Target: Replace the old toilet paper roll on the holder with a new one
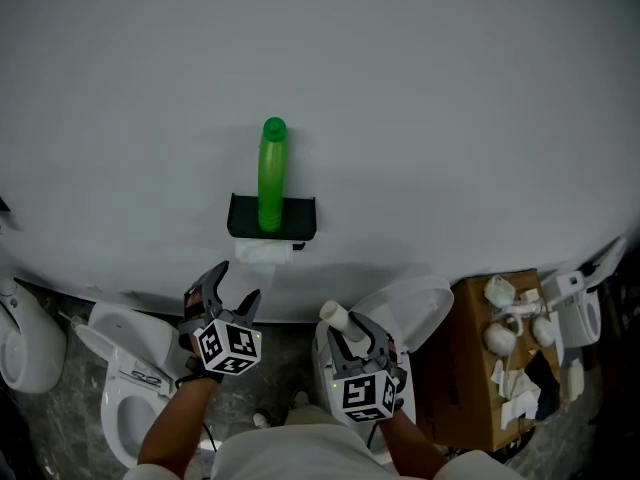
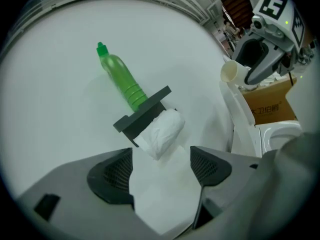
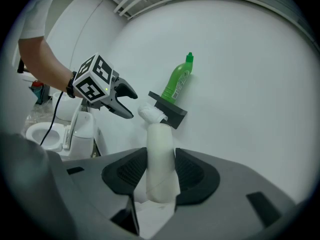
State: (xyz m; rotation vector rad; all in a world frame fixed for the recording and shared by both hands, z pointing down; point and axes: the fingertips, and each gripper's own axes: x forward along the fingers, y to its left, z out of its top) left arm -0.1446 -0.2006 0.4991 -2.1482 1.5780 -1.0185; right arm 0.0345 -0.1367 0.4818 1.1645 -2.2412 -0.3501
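The only lettering is on the side of the brown cardboard box (image 2: 272,106), seen at the right edge of the left gripper view. It is one short row of dark Chinese characters, too small to read for certain. The left cube (image 1: 228,348), on the left gripper (image 1: 238,283), and the right cube (image 1: 362,393), on the right gripper (image 1: 345,326), bear square black-and-white markers on their faces. These are blocky patterns, not letters or numbers. No other print can be made out.
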